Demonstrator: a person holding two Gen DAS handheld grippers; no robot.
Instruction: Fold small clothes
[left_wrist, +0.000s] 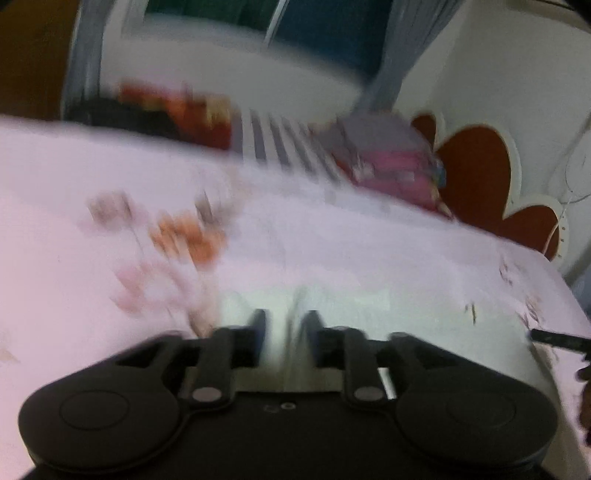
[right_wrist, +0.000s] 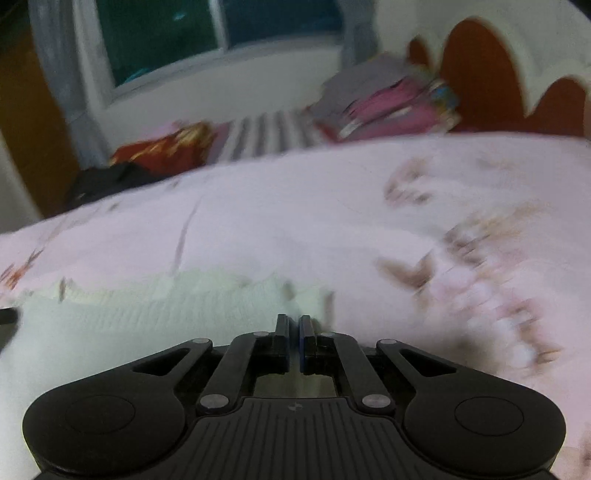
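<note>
Left gripper (left_wrist: 284, 325): fingers narrowly parted, a fold of the white garment (left_wrist: 351, 299) running up between them; blur hid whether the pads pressed it. The cloth lay directly ahead of the tips and spread to the right, on the bed.

Right gripper (right_wrist: 294, 326): fingers nearly closed, only a thin slit between them, at the right edge of the garment (right_wrist: 155, 310). Whether cloth sat inside the slit could not be told. The garment, ribbed and off-white with a ragged far edge, extended left from the tips, flat on the sheet (right_wrist: 295, 221).

Sheet: pale pink, printed with orange and brown flowers, covered the bed on all sides of the garment. Nothing lay on it between the garment and the far edge.

Dark object (left_wrist: 557, 339): at the right edge of the left view, just beside the cloth; too blurred to name.

Far edge of bed, left to right: black cloth (right_wrist: 110, 177), red patterned cloth (right_wrist: 166, 147), striped cloth (right_wrist: 266, 133), a stack of grey and pink clothes (right_wrist: 384, 103).

Beyond: headboard (right_wrist: 480, 70), red-brown with a white scalloped border, at right; window (right_wrist: 218, 33) flanked by grey curtains (right_wrist: 55, 66).
</note>
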